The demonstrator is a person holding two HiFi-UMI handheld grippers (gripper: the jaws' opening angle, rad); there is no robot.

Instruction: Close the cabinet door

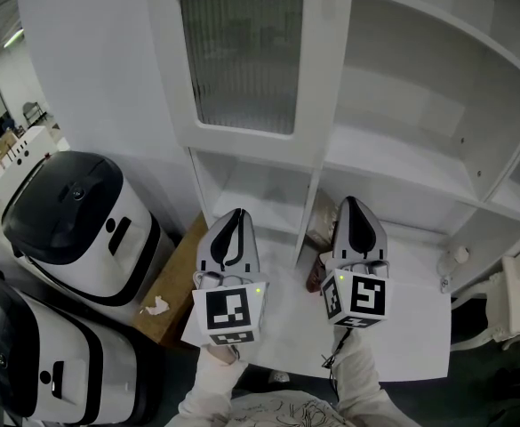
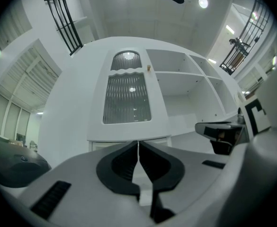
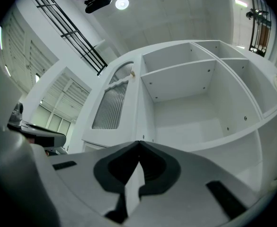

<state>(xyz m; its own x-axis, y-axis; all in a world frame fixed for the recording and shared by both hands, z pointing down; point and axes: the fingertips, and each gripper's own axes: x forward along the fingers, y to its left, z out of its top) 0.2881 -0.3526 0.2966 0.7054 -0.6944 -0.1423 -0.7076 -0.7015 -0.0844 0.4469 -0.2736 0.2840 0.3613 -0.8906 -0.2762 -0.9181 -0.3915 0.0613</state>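
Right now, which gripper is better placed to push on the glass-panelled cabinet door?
Left, probably. The left gripper faces the door squarely, with its jaws shut and empty. The right gripper, also shut, points into the open shelves, with the door off to its left.

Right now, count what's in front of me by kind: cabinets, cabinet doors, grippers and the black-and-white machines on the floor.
Cabinet: 1
Cabinet door: 1
Grippers: 2, left gripper and right gripper
Black-and-white machines: 2
Total: 6
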